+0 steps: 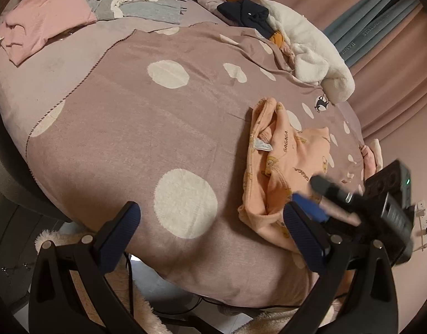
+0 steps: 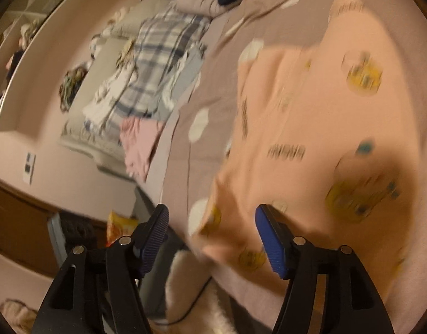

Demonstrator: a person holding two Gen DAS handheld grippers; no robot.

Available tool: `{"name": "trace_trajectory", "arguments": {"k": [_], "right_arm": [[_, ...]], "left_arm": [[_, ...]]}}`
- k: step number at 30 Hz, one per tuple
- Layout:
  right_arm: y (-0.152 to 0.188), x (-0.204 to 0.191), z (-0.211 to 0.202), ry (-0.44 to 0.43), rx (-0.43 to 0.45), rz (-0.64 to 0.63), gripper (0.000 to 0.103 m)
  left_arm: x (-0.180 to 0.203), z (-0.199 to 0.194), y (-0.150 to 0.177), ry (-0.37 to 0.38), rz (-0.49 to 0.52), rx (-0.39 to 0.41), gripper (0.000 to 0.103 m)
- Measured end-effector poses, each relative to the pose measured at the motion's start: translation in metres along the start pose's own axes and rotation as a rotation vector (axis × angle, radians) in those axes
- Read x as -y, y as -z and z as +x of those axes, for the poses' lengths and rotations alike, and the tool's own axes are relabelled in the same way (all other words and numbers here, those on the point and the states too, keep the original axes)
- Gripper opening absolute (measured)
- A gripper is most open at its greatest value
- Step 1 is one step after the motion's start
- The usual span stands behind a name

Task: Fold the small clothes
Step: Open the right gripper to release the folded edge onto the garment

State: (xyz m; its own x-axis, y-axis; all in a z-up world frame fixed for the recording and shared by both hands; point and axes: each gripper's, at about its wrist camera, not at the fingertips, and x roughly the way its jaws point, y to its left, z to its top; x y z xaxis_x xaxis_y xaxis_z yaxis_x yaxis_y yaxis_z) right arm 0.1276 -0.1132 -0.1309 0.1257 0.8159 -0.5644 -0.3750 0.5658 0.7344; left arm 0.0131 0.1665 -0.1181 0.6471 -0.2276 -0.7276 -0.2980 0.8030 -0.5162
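Peach garment (image 1: 285,167) at 2 o'clock off left gripper (image 1: 210,231); right gripper (image 2: 212,233) nearer, over hem. Both spread wide, empty.

Small peach garment (image 1: 285,172) with yellow cartoon prints and "GAGAGA" text, lying crumpled and partly folded on dotted mauve blanket (image 1: 129,128) near bed's edge; white label showing inside waistband.

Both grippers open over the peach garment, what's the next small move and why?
Probably lower the right gripper and shut its jaws on the near hem of the peach garment. Both sets of jaws stand open and empty, the garment lies crumpled on the dotted blanket, and the right gripper is already over its edge; the left gripper sits beside it.
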Motion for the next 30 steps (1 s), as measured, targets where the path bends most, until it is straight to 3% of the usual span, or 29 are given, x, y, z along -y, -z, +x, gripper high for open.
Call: {"name": "trace_trajectory", "arguments": {"k": [4, 6, 11, 13, 16, 18, 23, 27, 30], "right_arm": [[-0.029, -0.006, -0.005, 0.084, 0.076, -0.011, 0.066], [-0.046, -0.013, 0.003, 0.178, 0.103, -0.035, 0.066], [-0.075, -0.021, 0.028, 0.334, 0.110, -0.109, 0.063], [-0.081, -0.020, 0.043, 0.377, 0.082, -0.127, 0.039], [-0.081, -0.014, 0.056, 0.447, 0.025, -0.142, 0.011], [-0.081, -0.012, 0.056, 0.426, 0.036, -0.134, 0.007], [-0.085, -0.027, 0.037, 0.252, 0.095, -0.131, 0.007], [-0.085, -0.045, 0.043, 0.163, 0.069, -0.168, 0.004], [-0.081, -0.043, 0.066, 0.211, 0.005, -0.144, 0.004]], "left_arm": [[-0.002, 0.000, 0.000, 0.009, 0.000, -0.002, 0.102], [-0.002, 0.000, 0.000, 0.002, 0.003, -0.001, 0.102], [-0.004, 0.003, -0.001, -0.001, 0.008, -0.010, 0.102], [-0.008, 0.003, -0.002, -0.001, -0.006, -0.011, 0.102], [-0.013, 0.005, -0.004, -0.004, -0.024, -0.019, 0.102], [-0.015, 0.004, -0.004, 0.006, -0.029, -0.023, 0.102], [-0.019, 0.002, -0.004, 0.007, -0.046, -0.022, 0.102], [-0.018, 0.001, -0.003, 0.038, -0.055, -0.027, 0.102], [-0.016, -0.001, -0.003, 0.021, -0.046, -0.027, 0.102]]}}
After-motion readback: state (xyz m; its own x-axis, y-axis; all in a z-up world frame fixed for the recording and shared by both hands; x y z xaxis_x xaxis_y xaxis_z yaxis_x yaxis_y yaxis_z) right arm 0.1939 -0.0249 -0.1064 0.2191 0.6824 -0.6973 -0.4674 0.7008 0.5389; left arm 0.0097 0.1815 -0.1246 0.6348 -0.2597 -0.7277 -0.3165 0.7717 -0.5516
